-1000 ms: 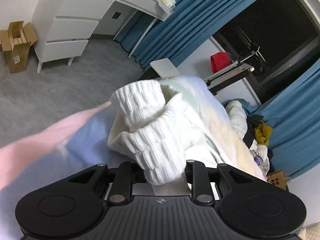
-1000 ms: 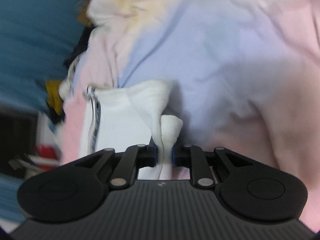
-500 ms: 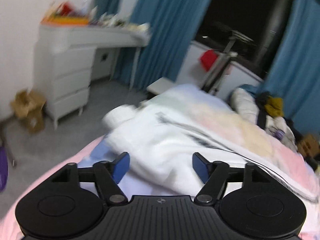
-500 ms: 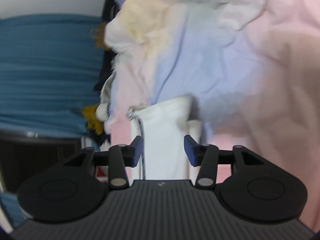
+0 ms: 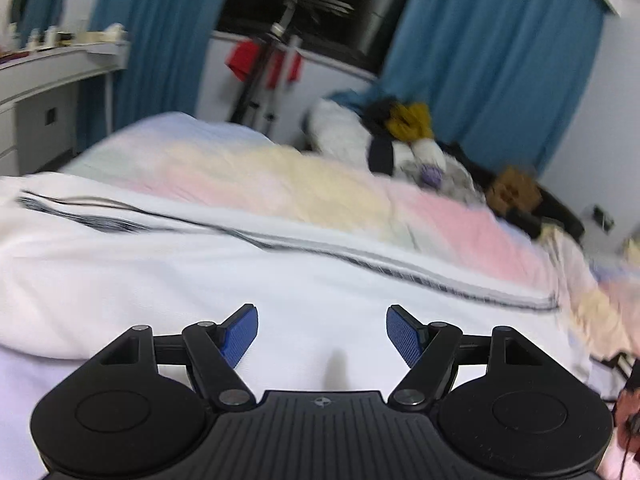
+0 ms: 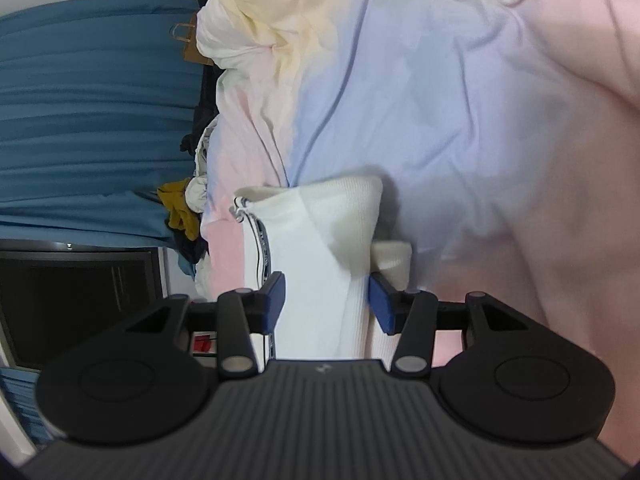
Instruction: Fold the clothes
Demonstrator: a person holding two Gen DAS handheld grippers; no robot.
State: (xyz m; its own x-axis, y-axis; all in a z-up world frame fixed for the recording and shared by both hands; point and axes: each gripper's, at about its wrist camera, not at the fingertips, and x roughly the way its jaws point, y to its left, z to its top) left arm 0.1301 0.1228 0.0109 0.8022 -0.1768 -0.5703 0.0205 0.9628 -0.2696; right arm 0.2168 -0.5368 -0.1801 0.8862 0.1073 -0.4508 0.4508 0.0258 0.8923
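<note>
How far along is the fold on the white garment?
Done: the white garment lies flat on the pastel bedding, one fold edge visible. In hand: nothing; left claw and right claw are open. Left: any further folds, and the clothes pile.

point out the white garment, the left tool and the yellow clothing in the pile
white garment (image 5: 168, 280), left wrist view, on its flat white body below the dark stripe
left tool (image 5: 322, 334), left wrist view, midway between its blue tips
yellow clothing (image 5: 412, 120), left wrist view, on the bunched yellow fabric
</note>
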